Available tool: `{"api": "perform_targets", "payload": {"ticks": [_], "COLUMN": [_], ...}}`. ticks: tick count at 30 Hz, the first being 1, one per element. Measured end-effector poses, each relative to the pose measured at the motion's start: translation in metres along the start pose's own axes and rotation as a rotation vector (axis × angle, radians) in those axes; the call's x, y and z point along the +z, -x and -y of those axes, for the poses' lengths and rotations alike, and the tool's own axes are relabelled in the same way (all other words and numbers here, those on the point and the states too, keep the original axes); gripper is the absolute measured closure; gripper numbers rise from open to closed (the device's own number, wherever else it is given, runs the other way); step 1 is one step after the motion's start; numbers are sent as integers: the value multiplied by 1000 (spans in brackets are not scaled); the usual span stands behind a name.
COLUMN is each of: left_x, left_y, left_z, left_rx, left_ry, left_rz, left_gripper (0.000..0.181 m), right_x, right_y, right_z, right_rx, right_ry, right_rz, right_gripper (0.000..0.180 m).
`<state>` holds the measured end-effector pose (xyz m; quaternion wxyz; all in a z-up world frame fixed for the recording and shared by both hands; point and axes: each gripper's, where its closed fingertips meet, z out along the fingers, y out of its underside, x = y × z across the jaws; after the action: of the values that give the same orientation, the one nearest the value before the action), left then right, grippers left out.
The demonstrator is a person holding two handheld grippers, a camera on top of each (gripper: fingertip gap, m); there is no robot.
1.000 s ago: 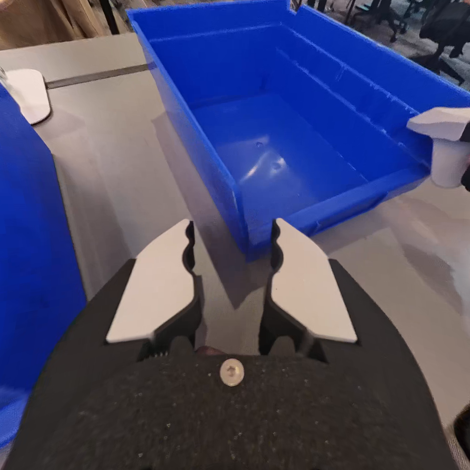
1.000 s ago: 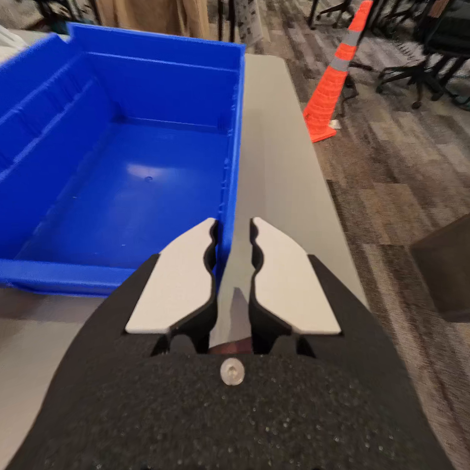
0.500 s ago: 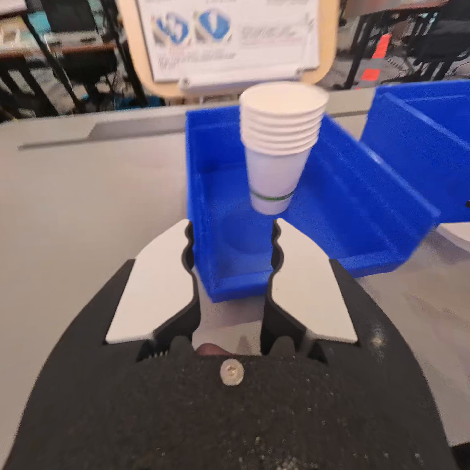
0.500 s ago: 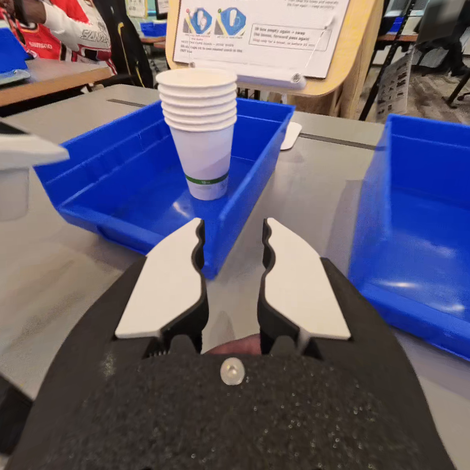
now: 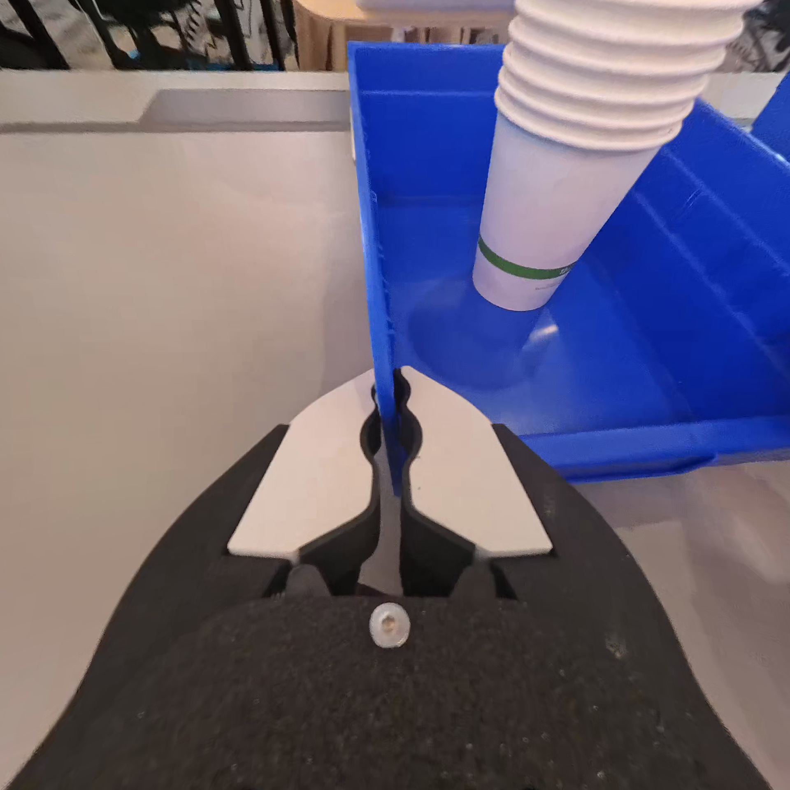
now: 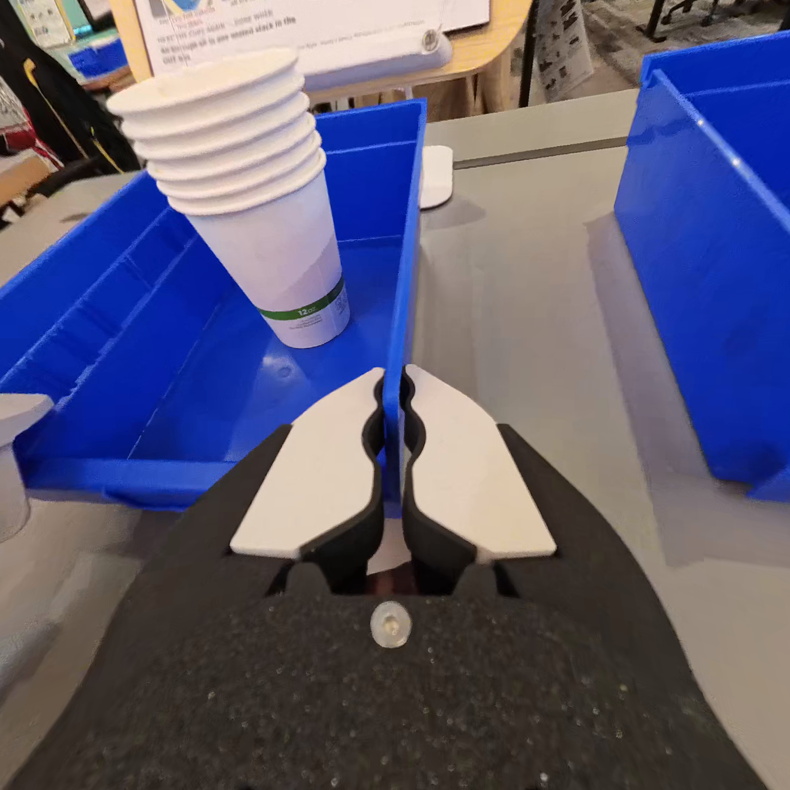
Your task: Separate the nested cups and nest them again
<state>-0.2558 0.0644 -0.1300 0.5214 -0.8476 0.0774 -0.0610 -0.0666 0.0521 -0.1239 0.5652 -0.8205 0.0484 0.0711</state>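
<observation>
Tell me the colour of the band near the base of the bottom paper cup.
Green band on the white paper cup stack; clearest in the right wrist view.

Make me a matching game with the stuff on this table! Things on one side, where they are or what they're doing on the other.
Things:
1. stack of cups
2. left gripper
3. right gripper
4. second blue bin

States:
A. shut on the bin's right wall
B. stands apart, to the right
C. upright inside the blue bin
D. shut on the bin's left wall

Pairs: 1-C, 2-D, 3-A, 4-B
</observation>
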Motion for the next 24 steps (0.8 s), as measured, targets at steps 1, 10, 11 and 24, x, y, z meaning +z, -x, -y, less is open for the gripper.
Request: {"api": "perform_targets", "payload": {"ticks": [1, 10, 11, 24], "left_x": [-6, -61, -63, -25], "left_y": [7, 142, 159, 262], "left_z": [2, 17, 17, -11], "left_rx": [12, 101, 112, -23], "left_ry": [-14, -34, -22, 30], "left_rz": [10, 108, 124, 79], "left_gripper": [178, 178, 177, 179], "right_x": [-3, 3, 9, 45], "right_y": [9, 158, 174, 257], "right_z": [0, 11, 8, -32], "right_rx": [18, -32, -39, -153], "right_ry": [-15, -48, -37, 29], "right_rz": [3, 129, 136, 142], "right_gripper": [177, 176, 177, 172]}}
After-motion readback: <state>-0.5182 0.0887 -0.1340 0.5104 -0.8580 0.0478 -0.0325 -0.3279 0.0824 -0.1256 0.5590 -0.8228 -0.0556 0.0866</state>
